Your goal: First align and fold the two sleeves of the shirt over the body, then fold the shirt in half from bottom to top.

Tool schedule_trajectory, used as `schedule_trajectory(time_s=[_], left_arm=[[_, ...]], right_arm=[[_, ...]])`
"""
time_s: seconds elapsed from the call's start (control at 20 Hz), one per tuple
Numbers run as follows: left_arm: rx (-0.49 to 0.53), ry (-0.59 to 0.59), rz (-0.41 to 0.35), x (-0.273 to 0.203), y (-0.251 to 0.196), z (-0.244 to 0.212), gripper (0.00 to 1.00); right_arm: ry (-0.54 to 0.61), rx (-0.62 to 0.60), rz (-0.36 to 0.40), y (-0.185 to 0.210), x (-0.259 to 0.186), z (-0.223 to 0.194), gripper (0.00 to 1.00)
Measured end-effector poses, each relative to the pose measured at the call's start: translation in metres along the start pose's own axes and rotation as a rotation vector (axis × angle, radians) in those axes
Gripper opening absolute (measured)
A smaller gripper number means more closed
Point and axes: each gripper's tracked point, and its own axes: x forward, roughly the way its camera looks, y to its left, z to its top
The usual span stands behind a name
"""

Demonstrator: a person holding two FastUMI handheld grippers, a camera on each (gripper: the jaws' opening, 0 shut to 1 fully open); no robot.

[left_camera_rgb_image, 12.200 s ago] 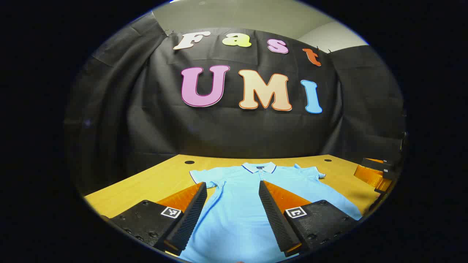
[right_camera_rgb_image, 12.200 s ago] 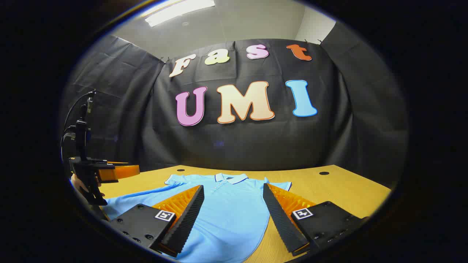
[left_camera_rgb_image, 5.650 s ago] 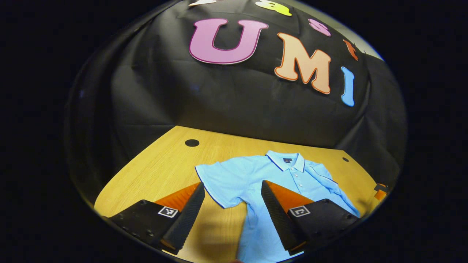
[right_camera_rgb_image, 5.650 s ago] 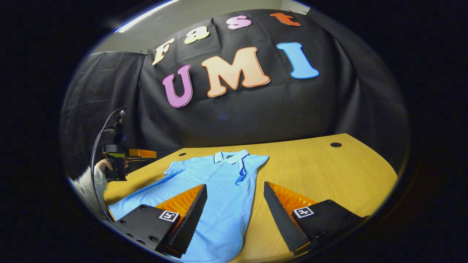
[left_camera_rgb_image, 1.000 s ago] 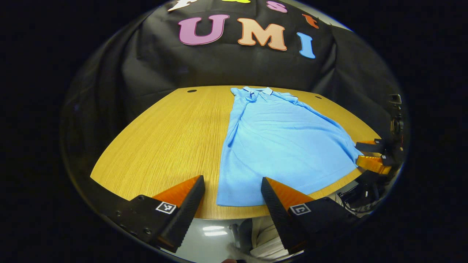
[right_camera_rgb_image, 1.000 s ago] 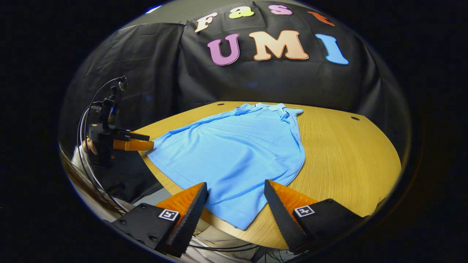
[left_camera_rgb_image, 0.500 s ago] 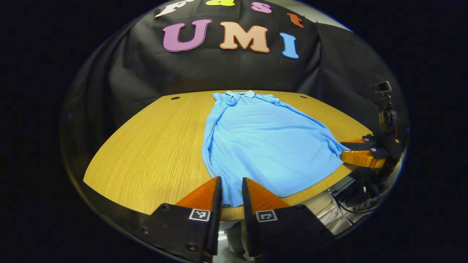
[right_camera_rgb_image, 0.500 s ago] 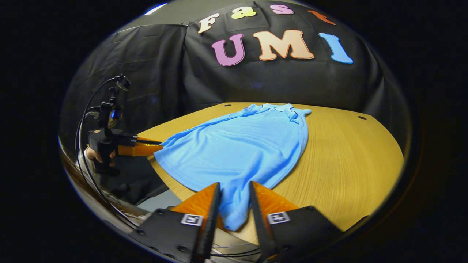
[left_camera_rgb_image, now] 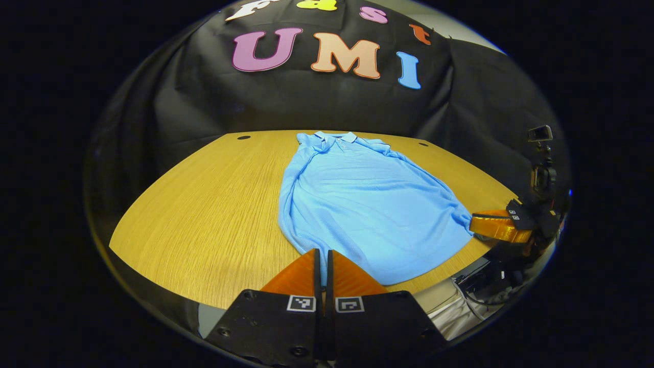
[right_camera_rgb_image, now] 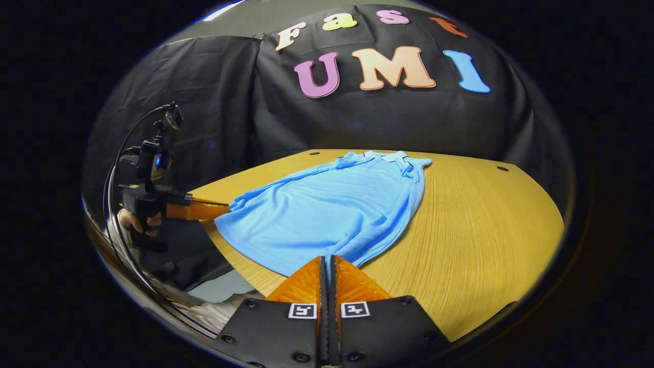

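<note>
A light blue polo shirt lies on the wooden table, collar at the far end, both sleeves folded in over the body. In the left gripper view my left gripper is shut on the shirt's bottom left hem corner at the table's near edge. The right gripper shows at the right, pinching the other hem corner. In the right gripper view my right gripper is shut on the bottom right hem corner of the shirt, and the left gripper holds the far hem corner, the cloth bunched at its tips.
Bare table stretches to the right of the shirt in the right gripper view. Small dark holes sit near the table's far corners. A hand holds the left gripper; cables hang below the table edge.
Both grippers have closed from wide open onto the shirt's bottom hem corners. The hem now puckers slightly at each grip.
</note>
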Motion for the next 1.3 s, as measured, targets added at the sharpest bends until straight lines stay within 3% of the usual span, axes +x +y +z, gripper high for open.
schedule_trajectory(time_s=[0.35, 0.65, 0.9, 1.3], left_arm=[[0.039, -0.097, -0.003, 0.017, 0.0, 0.07, 0.0], [0.038, -0.126, -0.025, 0.062, 0.005, 0.133, 0.0], [0.017, -0.123, -0.024, 0.116, 0.014, 0.178, 0.0], [0.033, -0.105, 0.032, 0.213, 0.041, 0.245, 0.0]], right_arm=[[-0.06, 0.02, -0.059, -0.029, 0.016, 0.052, 0.03], [-0.047, 0.027, -0.099, -0.065, 0.05, 0.096, 0.02], [-0.031, 0.047, -0.115, -0.089, 0.099, 0.145, 0.03], [-0.004, -0.036, -0.208, -0.143, 0.201, 0.213, 0.02]])
